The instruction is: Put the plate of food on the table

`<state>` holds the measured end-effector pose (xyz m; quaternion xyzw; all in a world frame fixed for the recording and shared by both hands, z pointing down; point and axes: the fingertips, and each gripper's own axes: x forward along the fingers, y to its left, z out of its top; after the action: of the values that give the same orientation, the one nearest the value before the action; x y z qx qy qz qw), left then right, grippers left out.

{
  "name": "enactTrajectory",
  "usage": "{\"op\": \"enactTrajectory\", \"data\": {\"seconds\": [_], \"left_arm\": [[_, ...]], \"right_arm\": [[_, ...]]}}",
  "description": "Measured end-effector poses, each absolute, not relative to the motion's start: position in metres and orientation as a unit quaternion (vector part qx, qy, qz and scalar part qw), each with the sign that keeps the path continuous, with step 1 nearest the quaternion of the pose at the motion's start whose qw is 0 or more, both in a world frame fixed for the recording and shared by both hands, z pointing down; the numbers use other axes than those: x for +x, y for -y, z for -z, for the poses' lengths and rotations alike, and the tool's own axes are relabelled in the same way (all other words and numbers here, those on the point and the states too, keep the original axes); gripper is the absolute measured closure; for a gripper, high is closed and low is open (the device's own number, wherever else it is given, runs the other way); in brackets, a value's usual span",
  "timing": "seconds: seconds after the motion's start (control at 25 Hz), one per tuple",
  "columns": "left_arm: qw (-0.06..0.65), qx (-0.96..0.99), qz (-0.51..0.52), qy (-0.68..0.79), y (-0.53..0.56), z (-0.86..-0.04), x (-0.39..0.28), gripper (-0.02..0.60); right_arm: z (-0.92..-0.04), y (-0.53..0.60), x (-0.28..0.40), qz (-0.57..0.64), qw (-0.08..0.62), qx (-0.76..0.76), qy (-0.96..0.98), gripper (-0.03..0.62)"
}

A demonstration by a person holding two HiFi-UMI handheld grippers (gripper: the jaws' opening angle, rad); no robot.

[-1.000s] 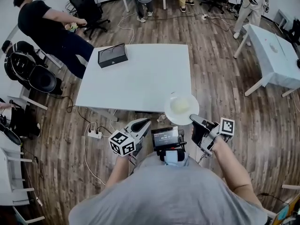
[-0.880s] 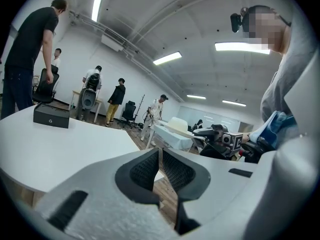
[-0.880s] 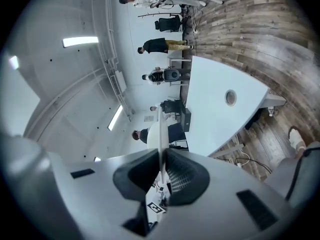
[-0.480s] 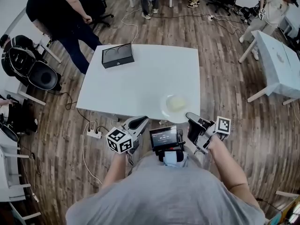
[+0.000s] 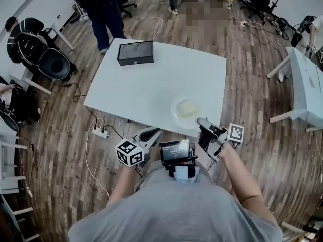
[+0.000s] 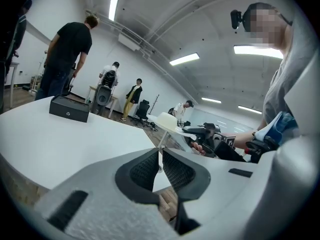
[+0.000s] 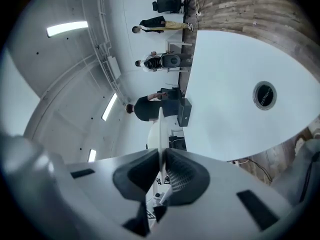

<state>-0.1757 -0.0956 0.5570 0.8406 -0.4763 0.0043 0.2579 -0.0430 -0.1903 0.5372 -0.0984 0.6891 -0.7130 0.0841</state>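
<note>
A white plate (image 5: 185,108) with pale food on it hangs over the near right part of the white table (image 5: 151,84). My right gripper (image 5: 200,121) is shut on the plate's near rim. In the right gripper view the plate (image 7: 159,126) shows edge-on, pinched between the jaws of the right gripper (image 7: 161,159). The left gripper (image 5: 155,132) is shut and holds nothing, just short of the table's near edge. From the left gripper view (image 6: 160,156) the plate (image 6: 167,121) looks raised a little above the table top.
A black box (image 5: 135,53) lies at the table's far left. A person (image 5: 103,1) stands beyond the table. Black chairs (image 5: 48,63) are at the left, a power strip (image 5: 100,133) and cables lie on the wooden floor, and a second white table (image 5: 312,92) is at the right.
The plate, in the right gripper, has moved forward from beyond the table's near edge to over its top. The person by the table has walked off toward the far side.
</note>
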Motion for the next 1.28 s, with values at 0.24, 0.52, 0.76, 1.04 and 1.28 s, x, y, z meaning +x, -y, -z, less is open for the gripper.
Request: {"op": "enactTrajectory", "data": {"seconds": [0.24, 0.52, 0.76, 1.04, 1.28], "left_arm": [[0.27, 0.818, 0.001, 0.507, 0.108, -0.562, -0.178, 0.551], [0.277, 0.801, -0.003, 0.531, 0.119, -0.566, -0.185, 0.551], [0.284, 0.789, 0.001, 0.545, 0.13, -0.569, -0.2, 0.551], [0.299, 0.776, 0.0, 0.556, 0.126, -0.577, -0.191, 0.551], [0.313, 0.762, -0.002, 0.567, 0.11, -0.586, -0.182, 0.552]], "right_arm": [[-0.561, 0.225, -0.057, 0.71, 0.056, -0.079, -0.697, 0.545], [-0.582, 0.25, -0.084, 0.713, 0.036, -0.053, -0.698, 0.545], [-0.616, 0.268, -0.115, 0.721, 0.005, -0.047, -0.691, 0.545], [-0.66, 0.279, -0.132, 0.727, -0.018, -0.037, -0.685, 0.545], [-0.686, 0.281, -0.137, 0.73, -0.041, -0.032, -0.681, 0.545]]}}
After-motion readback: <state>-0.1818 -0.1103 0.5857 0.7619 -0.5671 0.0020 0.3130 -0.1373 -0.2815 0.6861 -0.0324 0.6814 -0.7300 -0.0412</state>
